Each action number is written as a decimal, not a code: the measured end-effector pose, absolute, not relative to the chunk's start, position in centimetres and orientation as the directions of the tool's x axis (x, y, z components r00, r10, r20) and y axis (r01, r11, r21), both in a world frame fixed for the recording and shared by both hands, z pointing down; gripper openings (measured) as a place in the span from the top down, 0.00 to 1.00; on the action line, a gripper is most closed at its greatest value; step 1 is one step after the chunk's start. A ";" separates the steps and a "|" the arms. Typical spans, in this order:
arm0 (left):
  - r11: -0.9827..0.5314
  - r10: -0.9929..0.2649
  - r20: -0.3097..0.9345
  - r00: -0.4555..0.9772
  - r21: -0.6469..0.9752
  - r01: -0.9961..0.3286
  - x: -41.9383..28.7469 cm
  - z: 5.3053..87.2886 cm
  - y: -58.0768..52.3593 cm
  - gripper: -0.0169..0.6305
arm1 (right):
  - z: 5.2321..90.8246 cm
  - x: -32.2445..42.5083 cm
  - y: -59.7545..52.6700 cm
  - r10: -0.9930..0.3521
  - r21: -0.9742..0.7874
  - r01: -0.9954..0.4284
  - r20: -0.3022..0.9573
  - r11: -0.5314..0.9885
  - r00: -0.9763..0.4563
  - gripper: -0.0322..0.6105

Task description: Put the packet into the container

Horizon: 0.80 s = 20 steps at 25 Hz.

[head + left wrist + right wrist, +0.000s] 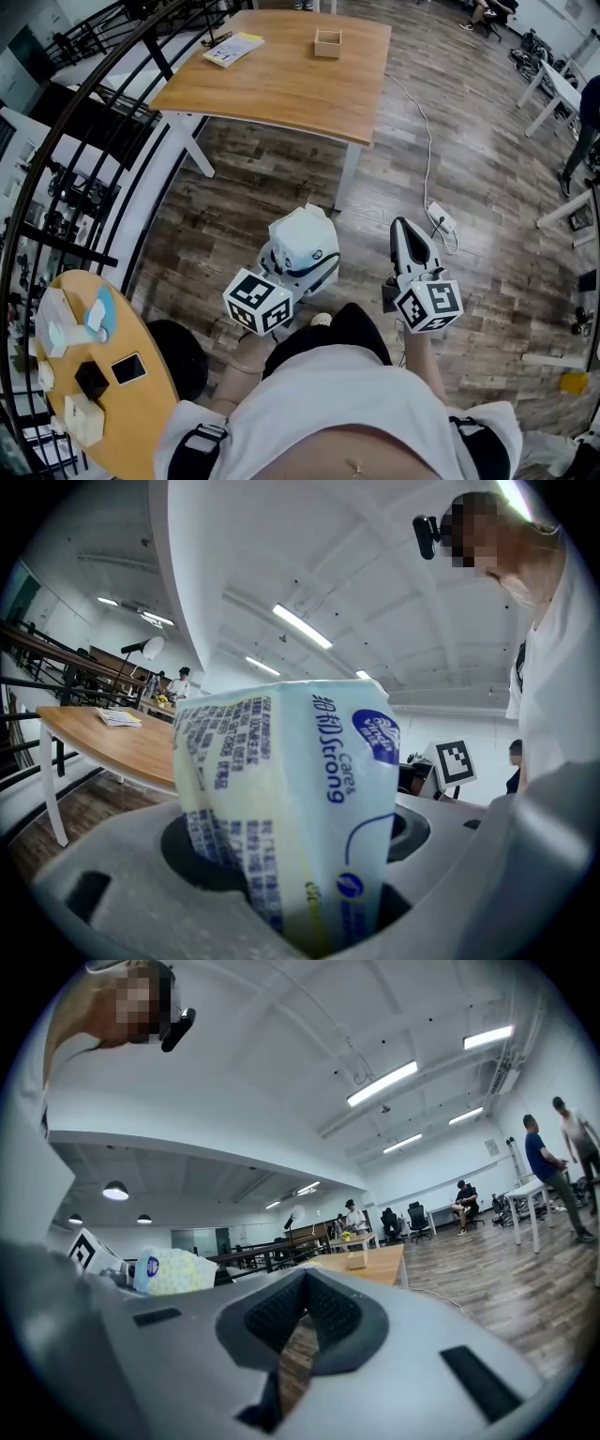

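My left gripper (pixel 298 255) is shut on a white and pale yellow tissue packet (pixel 305 236) with blue print, held upright at waist height over the floor. In the left gripper view the packet (pixel 291 808) fills the space between the jaws. My right gripper (pixel 410 236) is shut with nothing in it; its jaws (pixel 305 1274) meet at the tip. The packet (pixel 173 1271) shows at the left of the right gripper view. The container, a small open wooden box (pixel 327 43), stands on the far wooden table (pixel 281 84), well ahead of both grippers, and the box (pixel 356 1260) also appears in the right gripper view.
A yellow booklet (pixel 233 49) lies on the table's left part. A power strip (pixel 441 220) and its cable lie on the floor to the right. A black railing (pixel 112 103) runs along the left. A round table (pixel 131 394) with small items is at lower left.
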<state>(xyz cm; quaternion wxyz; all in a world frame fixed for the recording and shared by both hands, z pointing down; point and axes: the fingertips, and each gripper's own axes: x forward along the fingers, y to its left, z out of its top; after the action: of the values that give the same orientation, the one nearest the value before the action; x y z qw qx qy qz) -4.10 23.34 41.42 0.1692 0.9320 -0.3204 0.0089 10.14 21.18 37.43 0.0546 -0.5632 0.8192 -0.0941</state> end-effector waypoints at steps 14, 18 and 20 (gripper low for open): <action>-0.693 -0.628 0.149 0.764 0.339 -0.636 -4.8 42.0 19.6 0.42 | 37.4 10.1 16.5 -0.930 -0.222 -0.908 0.016 0.354 -0.367 0.93; -0.685 -0.640 0.147 0.754 0.334 -0.647 -5.1 42.2 17.1 0.42 | 37.3 9.7 14.0 -0.928 -0.213 -0.908 0.012 0.362 -0.373 0.93; -0.685 -0.645 0.149 0.749 0.322 -0.654 -5.2 42.1 15.5 0.42 | 37.2 9.7 12.4 -0.928 -0.210 -0.908 0.010 0.362 -0.372 0.93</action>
<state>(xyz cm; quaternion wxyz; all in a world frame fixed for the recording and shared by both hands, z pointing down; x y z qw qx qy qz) -5.16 15.54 42.13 0.1801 0.9177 -0.3538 0.0119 9.69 12.41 37.23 0.0551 -0.5576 0.8234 -0.0905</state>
